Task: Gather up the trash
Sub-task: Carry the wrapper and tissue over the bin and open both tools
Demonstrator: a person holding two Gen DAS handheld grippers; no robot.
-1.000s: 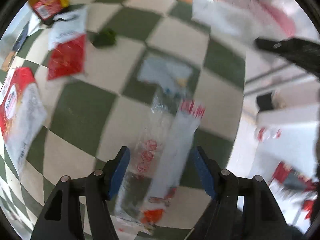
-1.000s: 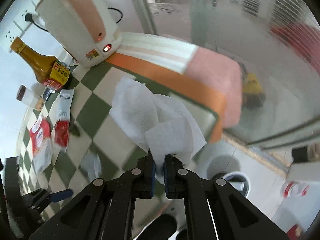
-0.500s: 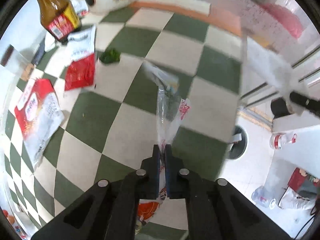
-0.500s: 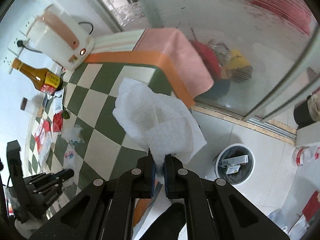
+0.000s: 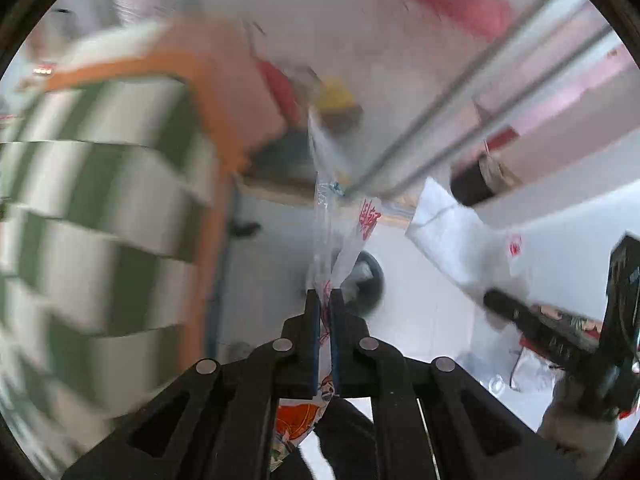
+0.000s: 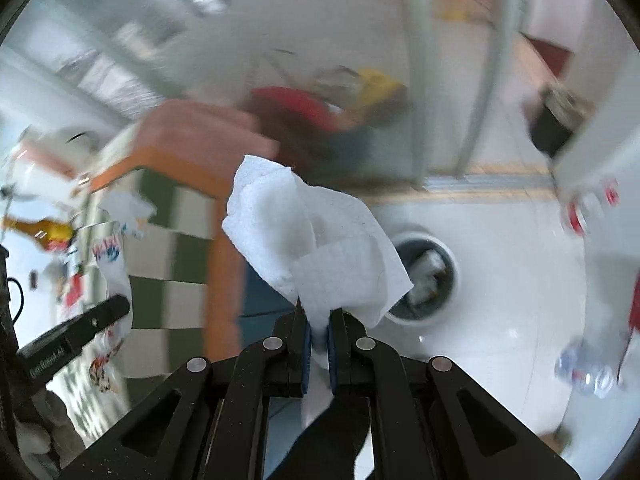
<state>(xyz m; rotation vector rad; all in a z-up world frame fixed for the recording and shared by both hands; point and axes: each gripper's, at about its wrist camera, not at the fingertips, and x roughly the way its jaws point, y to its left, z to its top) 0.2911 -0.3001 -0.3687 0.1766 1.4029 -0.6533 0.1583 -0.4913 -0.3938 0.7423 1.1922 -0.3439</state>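
Note:
My left gripper (image 5: 325, 294) is shut on a clear plastic wrapper (image 5: 334, 232) with red print, held in the air past the table edge. My right gripper (image 6: 318, 314) is shut on a white paper towel (image 6: 316, 240). A round grey trash bin (image 6: 426, 280) stands on the white floor below and just right of the towel; it also shows behind the wrapper in the left wrist view (image 5: 370, 276). In the left wrist view the towel (image 5: 456, 232) and right gripper (image 5: 490, 298) are at right. In the right wrist view the left gripper (image 6: 120, 304) and wrapper (image 6: 114, 264) are at left.
The table with the green-and-white checked cloth (image 5: 100, 208) and orange border is at left. A sauce bottle (image 6: 44, 230) and a white kettle (image 6: 36, 168) stand on it. Plastic bottles (image 6: 588, 368) lie on the floor at right. A glass sliding door (image 5: 440, 120) is behind.
Both grippers have swung away from the table toward the floor bin, carrying the wrapper and the paper towel. The views are blurred by the motion.

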